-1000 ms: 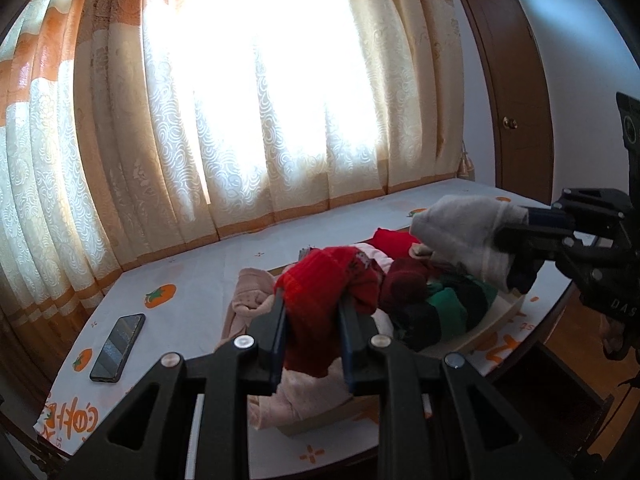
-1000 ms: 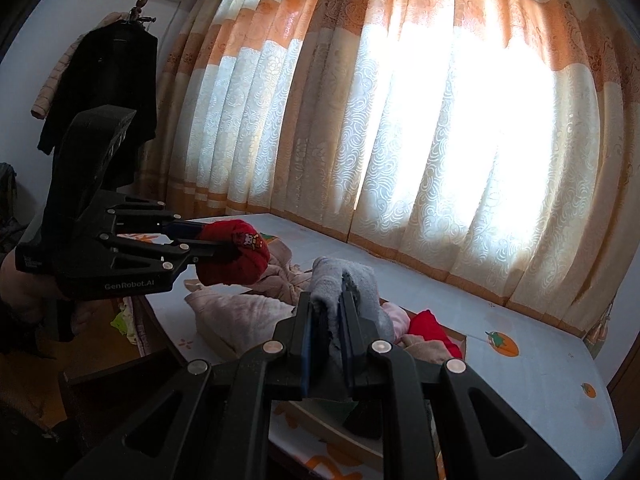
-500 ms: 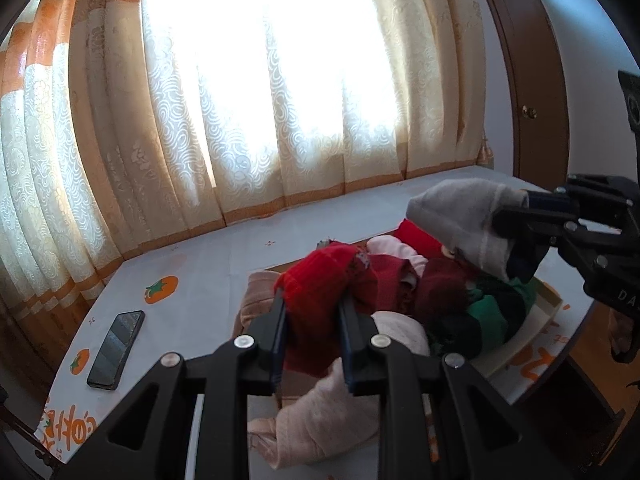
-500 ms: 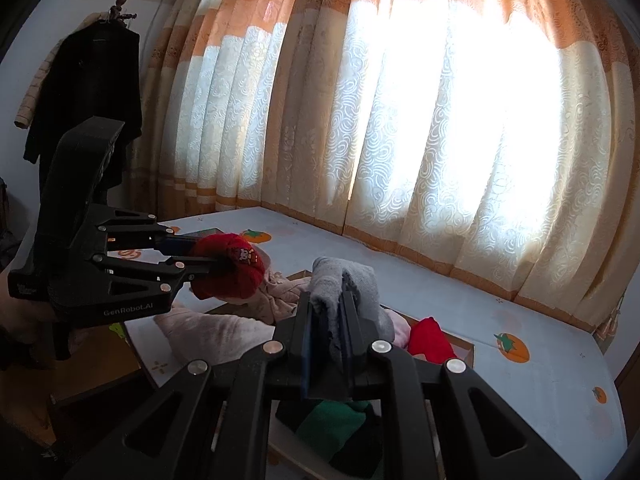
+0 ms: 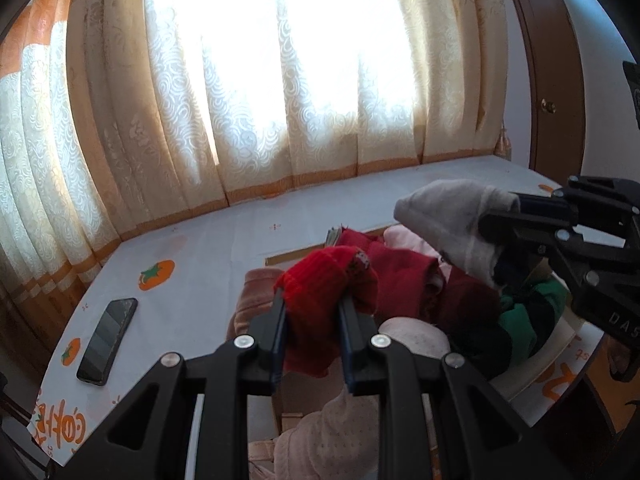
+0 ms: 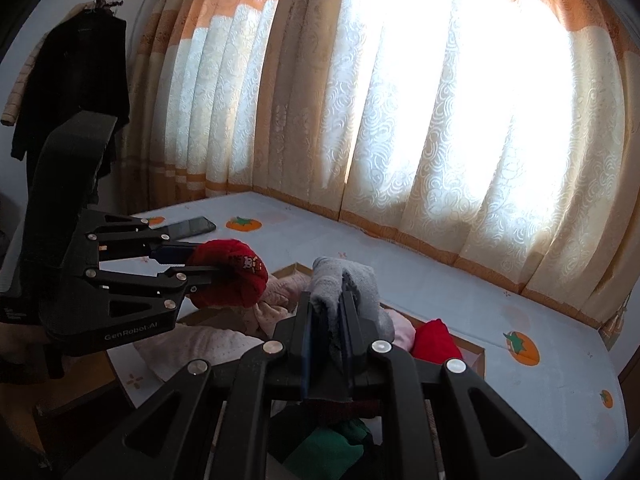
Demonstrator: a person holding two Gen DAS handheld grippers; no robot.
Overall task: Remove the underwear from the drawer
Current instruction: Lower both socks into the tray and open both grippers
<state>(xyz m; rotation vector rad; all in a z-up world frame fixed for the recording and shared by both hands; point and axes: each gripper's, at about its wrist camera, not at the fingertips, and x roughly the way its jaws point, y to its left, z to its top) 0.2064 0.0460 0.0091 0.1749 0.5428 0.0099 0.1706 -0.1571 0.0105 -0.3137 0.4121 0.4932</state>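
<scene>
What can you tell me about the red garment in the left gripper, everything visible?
The red garment is a small bunched piece of knit-looking cloth, bright red, with a small white and dark patterned patch near its top. It is clamped between the fingers of the left gripper, which is shut on it, and bulges above and past the fingertips, with a fold hanging below. It is held up clear of the pile of clothes beneath, over the table's white cloth. Only the gripper appears to touch it.

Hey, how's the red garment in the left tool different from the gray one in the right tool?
The red garment is bright red with a small patterned patch; the gray garment is plain pale gray. The left tool grips the red one as a thick wad, while the right tool pinches a thinner fold of gray. Both are soft knits held above the clothes pile.
</scene>
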